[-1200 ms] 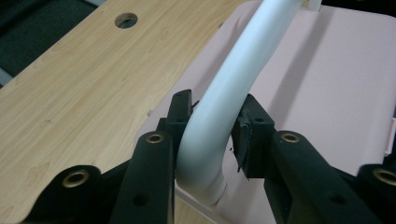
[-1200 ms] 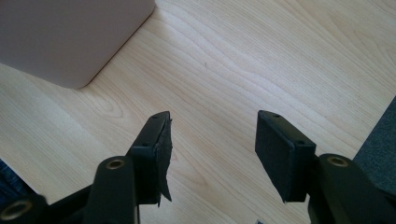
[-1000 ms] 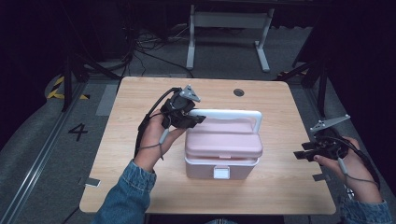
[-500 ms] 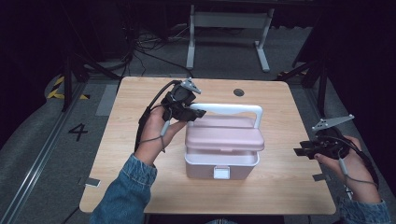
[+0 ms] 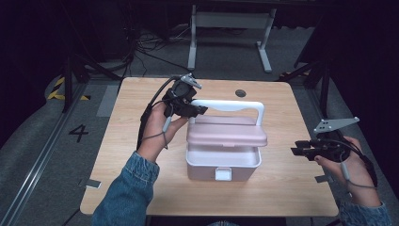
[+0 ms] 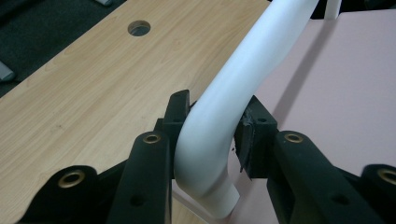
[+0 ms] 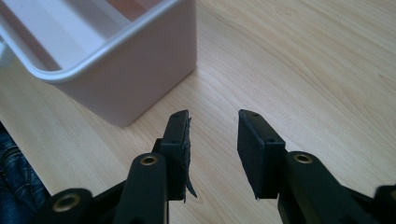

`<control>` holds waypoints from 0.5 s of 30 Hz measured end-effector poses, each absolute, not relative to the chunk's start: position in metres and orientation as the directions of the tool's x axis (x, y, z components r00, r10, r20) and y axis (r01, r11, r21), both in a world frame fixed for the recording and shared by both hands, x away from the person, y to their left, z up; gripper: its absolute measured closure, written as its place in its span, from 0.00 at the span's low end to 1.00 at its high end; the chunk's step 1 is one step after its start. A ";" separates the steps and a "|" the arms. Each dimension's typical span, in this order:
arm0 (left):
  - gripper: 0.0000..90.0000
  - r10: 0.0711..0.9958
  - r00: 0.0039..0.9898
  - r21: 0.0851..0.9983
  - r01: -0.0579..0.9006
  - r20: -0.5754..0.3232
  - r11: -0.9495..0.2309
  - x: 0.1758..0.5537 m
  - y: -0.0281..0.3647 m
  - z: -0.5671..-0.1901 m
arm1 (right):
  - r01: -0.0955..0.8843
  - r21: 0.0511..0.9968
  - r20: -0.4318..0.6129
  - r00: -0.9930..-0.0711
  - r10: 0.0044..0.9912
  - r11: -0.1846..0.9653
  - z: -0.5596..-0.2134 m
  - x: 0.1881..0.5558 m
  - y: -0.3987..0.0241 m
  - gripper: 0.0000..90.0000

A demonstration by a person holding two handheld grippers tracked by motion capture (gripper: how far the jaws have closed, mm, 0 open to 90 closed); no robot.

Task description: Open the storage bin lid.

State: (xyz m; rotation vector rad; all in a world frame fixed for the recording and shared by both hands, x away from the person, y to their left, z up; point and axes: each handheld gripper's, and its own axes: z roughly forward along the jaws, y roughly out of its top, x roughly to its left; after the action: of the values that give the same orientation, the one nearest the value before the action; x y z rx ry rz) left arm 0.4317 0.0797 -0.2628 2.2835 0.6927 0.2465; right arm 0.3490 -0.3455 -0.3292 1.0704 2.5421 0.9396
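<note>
Box [image 5: 224, 162]: pink, mid-tabletop [image 5: 141, 188], nearer the front edge, lid [image 5: 227, 132] raised.
Left gripper [image 5: 196, 111]: jaws pinching the white handle [image 6: 233, 88].
Right gripper [image 5: 297, 151]: jaws spread, beyond the right edge.

The table [image 5: 141, 141] is pale wood with a fine straight grain and one dark round hole [image 5: 241, 93] near its far edge. The box [image 5: 223, 162] on it has white walls, a dusty pink lid [image 5: 227, 133] and a plain white handle [image 5: 230, 104]. Both grippers, left gripper [image 6: 212, 133] and right gripper [image 7: 212, 140], are matt black with small brass-coloured rivets; the right one carries a grey plate [image 5: 335, 124]. The person's sleeves [image 5: 127, 188] are blue denim. The floor [image 5: 42, 136] is grey, marked with a black 4 [image 5: 78, 133] and yellow-black striped tape [image 5: 59, 89]
</note>
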 end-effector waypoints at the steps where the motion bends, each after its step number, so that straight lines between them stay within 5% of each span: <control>1: 0.77 0.547 0.837 0.697 0.409 -0.029 -0.589 0.432 0.080 -0.263 | 0.552 0.646 0.038 -0.713 0.700 0.527 -0.328 0.348 -0.344 0.73; 8: 0.76 0.560 0.827 0.703 0.432 -0.058 -0.565 0.441 0.083 -0.263 | 0.487 0.705 0.028 -0.746 0.665 0.516 -0.322 0.342 -0.335 0.77; 15: 0.76 0.568 0.822 0.703 0.429 -0.043 -0.567 0.443 0.084 -0.263 | 0.405 0.769 0.008 -0.780 0.626 0.495 -0.318 0.338 -0.327 0.91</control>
State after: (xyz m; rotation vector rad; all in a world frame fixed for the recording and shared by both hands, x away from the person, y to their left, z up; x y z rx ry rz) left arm 0.4432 0.0836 -0.2635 2.2591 0.7272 0.2420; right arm 0.3377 -0.3267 -0.3180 0.8743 2.4696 1.1624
